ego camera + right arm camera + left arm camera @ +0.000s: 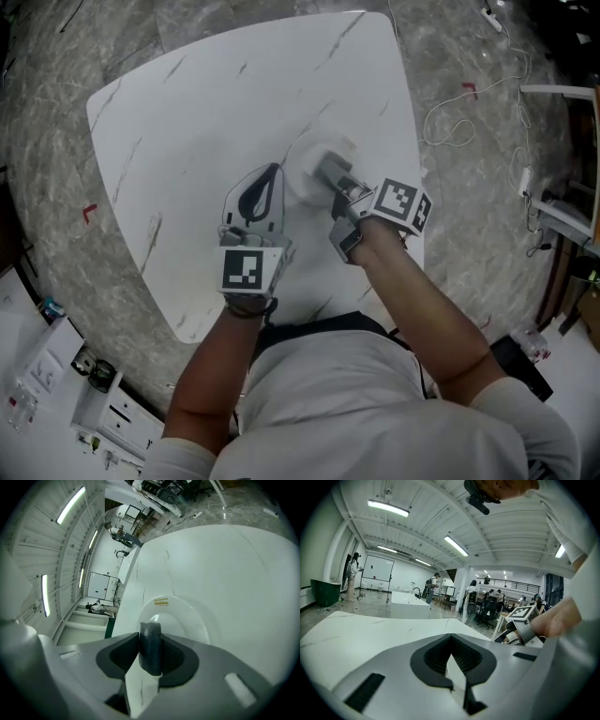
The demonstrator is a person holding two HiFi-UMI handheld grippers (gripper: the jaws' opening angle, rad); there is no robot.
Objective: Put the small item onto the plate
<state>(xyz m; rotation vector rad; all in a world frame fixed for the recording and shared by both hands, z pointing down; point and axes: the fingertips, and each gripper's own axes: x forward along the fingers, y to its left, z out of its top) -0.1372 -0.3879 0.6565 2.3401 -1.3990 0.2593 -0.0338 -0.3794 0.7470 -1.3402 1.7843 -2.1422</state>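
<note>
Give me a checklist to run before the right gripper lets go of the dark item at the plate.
1. Grip on the dark item: ok; the right gripper is shut on it.
2. Item over the plate: ok; the head view shows the gripper's tip above it.
3. Item resting on the plate: cannot tell; any contact is hidden.
4. Plate free to receive: ok; its visible part bears only a yellow sticker.
5. Left gripper out of the way: ok; shut, empty, beside the plate's edge, though close.
</note>
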